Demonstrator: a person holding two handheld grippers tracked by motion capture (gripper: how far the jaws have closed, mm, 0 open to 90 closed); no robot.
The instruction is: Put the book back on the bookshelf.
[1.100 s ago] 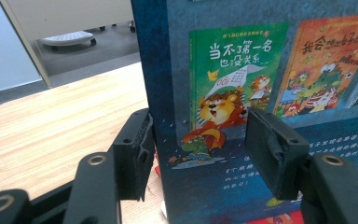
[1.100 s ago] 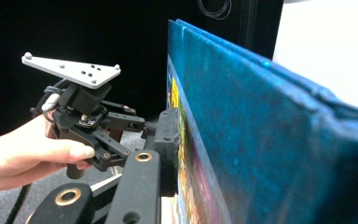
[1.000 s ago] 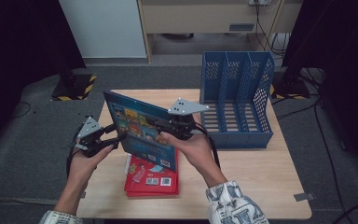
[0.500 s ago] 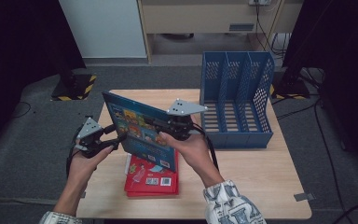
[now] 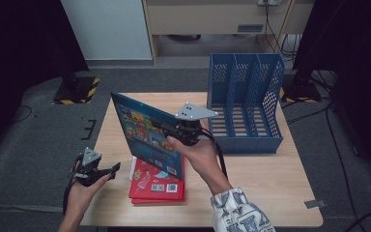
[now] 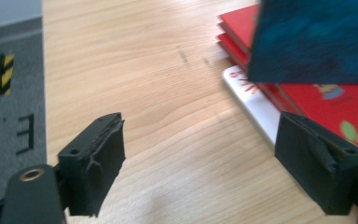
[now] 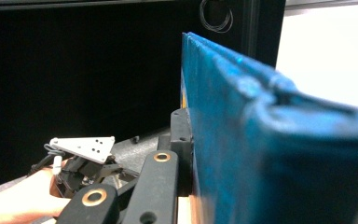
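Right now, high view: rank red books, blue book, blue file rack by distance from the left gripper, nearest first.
From the left gripper, open at the table's near left edge:
1. red books, flat on the table just to its right.
2. blue book, held upright in the right gripper, above and beyond the red books.
3. blue file rack, at the far right of the table.

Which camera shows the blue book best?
The high view: the blue book stands tilted above the table, its picture cover facing the camera, clamped by the right tool. The right gripper view shows its blurred edge close up; the left gripper view catches a blurred corner.
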